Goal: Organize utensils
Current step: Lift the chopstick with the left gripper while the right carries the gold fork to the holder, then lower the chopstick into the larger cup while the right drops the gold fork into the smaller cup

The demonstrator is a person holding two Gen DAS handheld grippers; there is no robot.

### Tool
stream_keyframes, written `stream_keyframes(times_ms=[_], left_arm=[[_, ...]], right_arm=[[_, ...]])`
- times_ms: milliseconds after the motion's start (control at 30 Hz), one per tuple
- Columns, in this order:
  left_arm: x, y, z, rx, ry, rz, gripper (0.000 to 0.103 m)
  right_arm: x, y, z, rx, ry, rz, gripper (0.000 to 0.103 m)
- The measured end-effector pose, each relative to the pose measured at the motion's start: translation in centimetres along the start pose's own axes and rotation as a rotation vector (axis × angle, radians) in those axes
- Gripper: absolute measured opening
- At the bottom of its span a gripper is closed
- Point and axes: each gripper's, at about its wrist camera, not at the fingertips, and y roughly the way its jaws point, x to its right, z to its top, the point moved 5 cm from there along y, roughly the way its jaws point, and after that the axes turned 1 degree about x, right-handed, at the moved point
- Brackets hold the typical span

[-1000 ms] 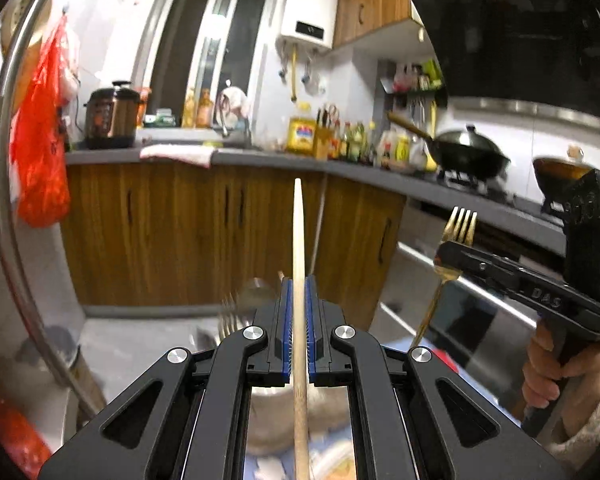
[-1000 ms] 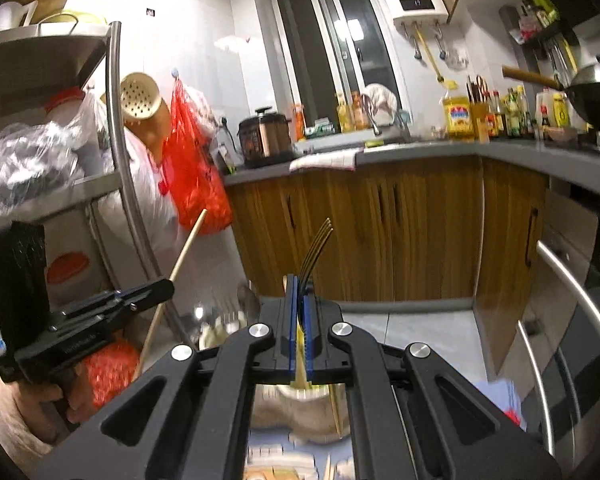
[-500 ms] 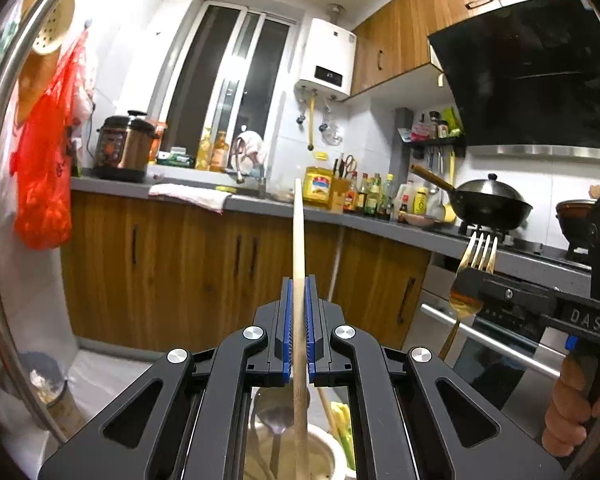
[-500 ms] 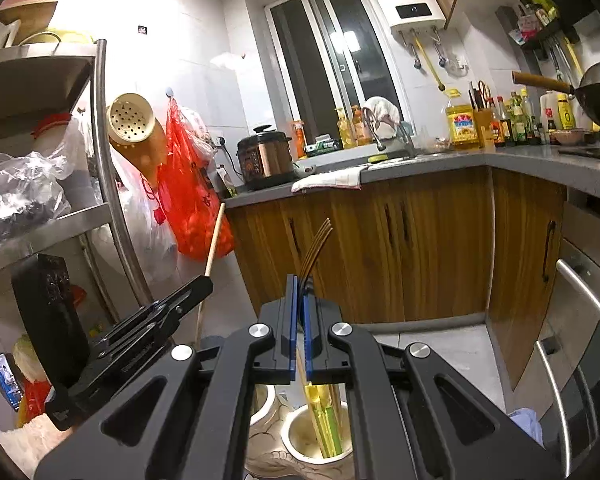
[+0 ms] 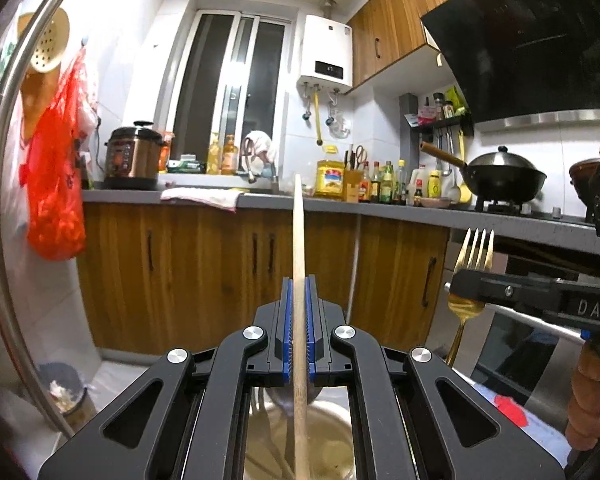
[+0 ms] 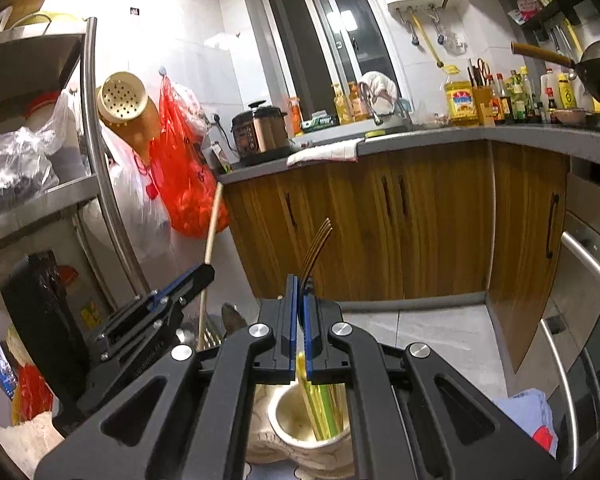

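While its jaws clamp an upright wooden stick (image 5: 298,264), the left gripper (image 5: 299,300) hangs over a cream holder (image 6: 300,420); right of it, the right gripper (image 6: 299,300) pinches a gold fork (image 5: 470,276), tines up, above that holder.

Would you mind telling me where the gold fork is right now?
The gold fork is clamped upright in the right gripper, at the right of the left wrist view, above a cream holder.

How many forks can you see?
1. A gold fork stands upright, clamped in the right gripper, prongs up. More may be hidden in the pots below.
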Motion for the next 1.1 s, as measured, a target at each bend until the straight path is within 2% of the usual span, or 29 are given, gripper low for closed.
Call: stream_keyframes(times_ms=[267, 567, 800, 1100], left_arm=[[0.9, -1.9, -3.2, -0.077, 0.031, 0.013, 0.007], [1.0, -1.7, -6.4, -0.240, -0.020, -0.020, 0.007], [0.9, -2.1, -6.4, -0.287, -0.009, -0.012, 0.007], [0.7, -2.2, -6.4, -0.280, -0.009, -0.010, 0.007]], right_arm=[[-0.1, 0.6, -2.9, -0.058, 0.003, 0.021, 0.003], [0.3, -0.1, -3.4, -0.024, 0.000, -0.001, 0.003], [1.8, 0.1, -3.1, -0.020, 0.027, -0.037, 0.004], [2.3, 0.3, -3.1, -0.021, 0.030, -0.050, 0.005]])
